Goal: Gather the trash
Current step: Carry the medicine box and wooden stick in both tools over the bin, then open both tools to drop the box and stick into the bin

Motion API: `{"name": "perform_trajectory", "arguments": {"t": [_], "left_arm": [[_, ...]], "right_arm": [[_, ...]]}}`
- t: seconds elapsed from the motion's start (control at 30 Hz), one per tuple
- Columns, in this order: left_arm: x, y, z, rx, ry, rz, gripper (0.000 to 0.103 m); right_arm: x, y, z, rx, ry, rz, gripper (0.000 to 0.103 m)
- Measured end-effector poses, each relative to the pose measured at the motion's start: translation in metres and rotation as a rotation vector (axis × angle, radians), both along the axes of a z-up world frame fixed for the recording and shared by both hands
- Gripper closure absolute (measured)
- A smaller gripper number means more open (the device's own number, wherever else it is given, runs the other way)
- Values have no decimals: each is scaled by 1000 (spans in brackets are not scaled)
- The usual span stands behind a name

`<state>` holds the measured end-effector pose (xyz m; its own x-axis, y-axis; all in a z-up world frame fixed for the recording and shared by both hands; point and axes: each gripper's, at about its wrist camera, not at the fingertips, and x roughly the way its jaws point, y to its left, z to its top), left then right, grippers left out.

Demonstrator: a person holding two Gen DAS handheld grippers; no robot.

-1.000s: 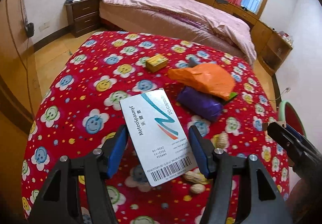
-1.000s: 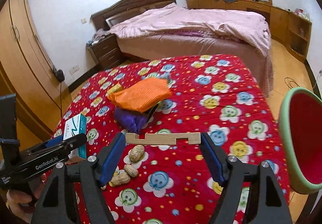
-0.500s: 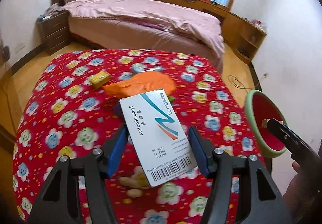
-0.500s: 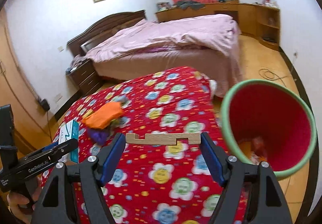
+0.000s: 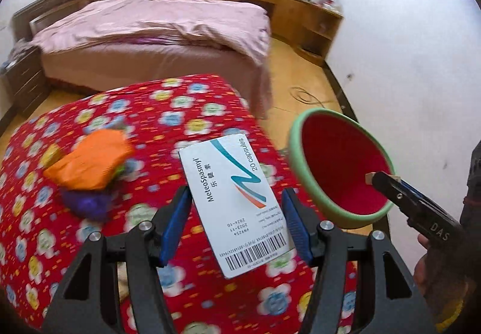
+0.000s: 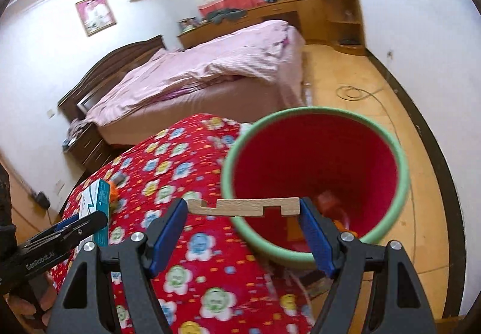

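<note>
My left gripper (image 5: 237, 221) is shut on a white medicine box (image 5: 233, 201) printed "MeteoSpasmyl", held flat above the red flowered table (image 5: 180, 111). My right gripper (image 6: 243, 224) is shut on a notched wooden piece (image 6: 245, 207), held crosswise over the near rim of the red bin with a green rim (image 6: 315, 180). That bin (image 5: 339, 165) stands on the floor at the table's right edge, and some orange trash lies in its bottom. The right gripper (image 5: 387, 180) reaches over the bin in the left wrist view. The left gripper and its box (image 6: 97, 198) show at the left of the right wrist view.
An orange bag (image 5: 90, 159) lies on a purple bag (image 5: 87, 201) on the table's left part. Behind the table stand a bed with a pink cover (image 5: 150, 30) and wooden cabinets (image 5: 303, 15). A cable (image 6: 357, 92) is coiled on the wooden floor.
Both grippers have swung to the right, off the middle of the table toward the bin, each keeping its object. The bin has come from the picture's edge to close in front of the right gripper.
</note>
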<state>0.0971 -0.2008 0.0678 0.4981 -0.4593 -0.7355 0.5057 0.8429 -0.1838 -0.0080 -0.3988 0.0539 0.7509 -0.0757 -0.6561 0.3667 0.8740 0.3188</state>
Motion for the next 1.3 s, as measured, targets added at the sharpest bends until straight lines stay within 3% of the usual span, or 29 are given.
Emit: {"name": "perform_trajectory", "arguments": {"t": [0.37, 0.7, 1.2, 1.3], "left_arm": [[5, -83, -16, 26, 7, -127, 41], [9, -145, -38, 59, 39, -196, 41], [13, -170, -54, 71, 62, -245, 37], [13, -166, -53, 60, 63, -242, 37]], "right_arm": [[-11, -65, -16, 29, 21, -110, 26], [-5, -106, -25, 35, 50, -131, 26], [18, -130, -36, 62, 77, -122, 25], [23, -131, -35, 66, 79, -129, 19]]}}
